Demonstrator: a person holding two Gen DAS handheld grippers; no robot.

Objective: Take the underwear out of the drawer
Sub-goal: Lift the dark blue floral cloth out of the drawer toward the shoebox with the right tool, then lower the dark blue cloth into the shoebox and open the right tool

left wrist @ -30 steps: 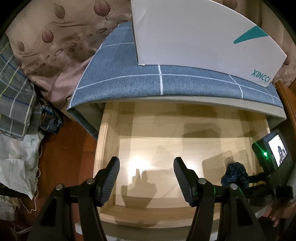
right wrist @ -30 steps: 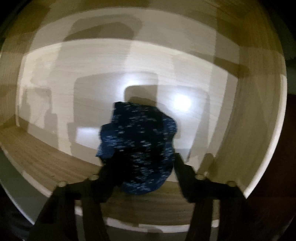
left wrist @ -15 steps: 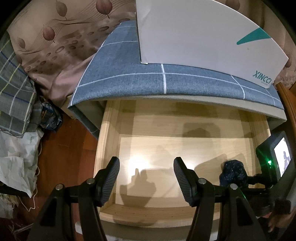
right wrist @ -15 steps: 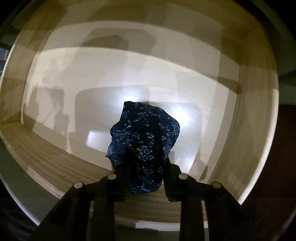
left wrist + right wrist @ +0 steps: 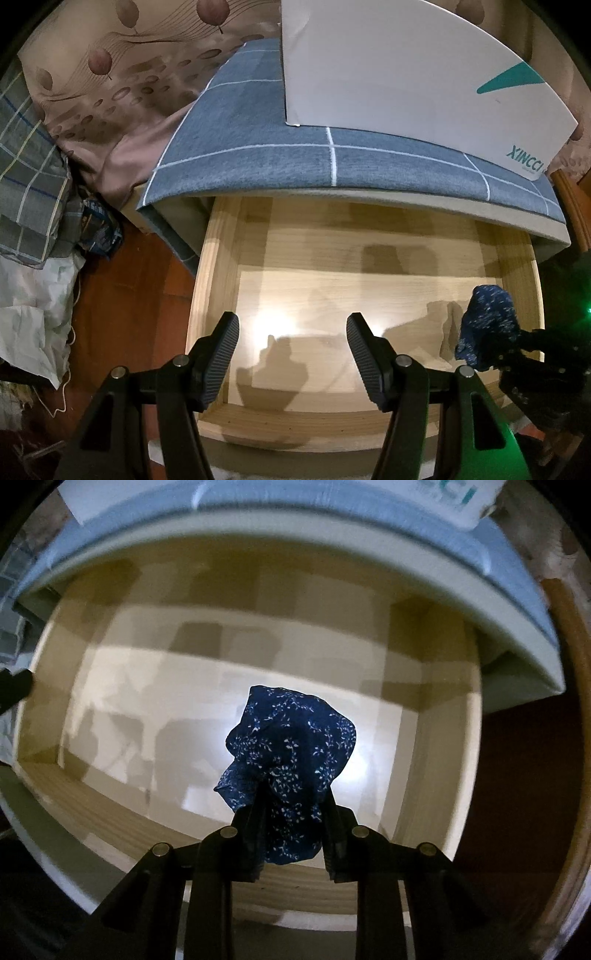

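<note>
Right gripper [image 5: 291, 819] pinches bunched underwear [image 5: 291, 760] above drawer [image 5: 214, 280], left gripper [image 5: 291, 350] open & empty; loose cloth could slip w/ a jerky lift.

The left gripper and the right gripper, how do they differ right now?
The left gripper is open with nothing between its fingers; the right gripper is shut on the dark blue white-flecked underwear. The left hangs over the left half of the pale wooden drawer, the right over its right side. Both are black.
</note>
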